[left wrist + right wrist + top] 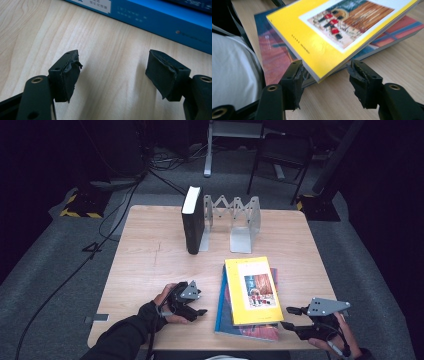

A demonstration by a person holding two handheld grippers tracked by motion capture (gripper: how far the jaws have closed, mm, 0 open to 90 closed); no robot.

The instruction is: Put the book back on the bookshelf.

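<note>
The right gripper (290, 318) sits at the table's (150, 260) 5 o'clock corner, jaws wide, with a corner of the yellow book (322, 37) between them (not squeezed). That book lies on a blue book (222, 312) near 6 o'clock. The left gripper (199, 304), jaws wide and holding nothing, rests just beside them at 7 o'clock.
</note>
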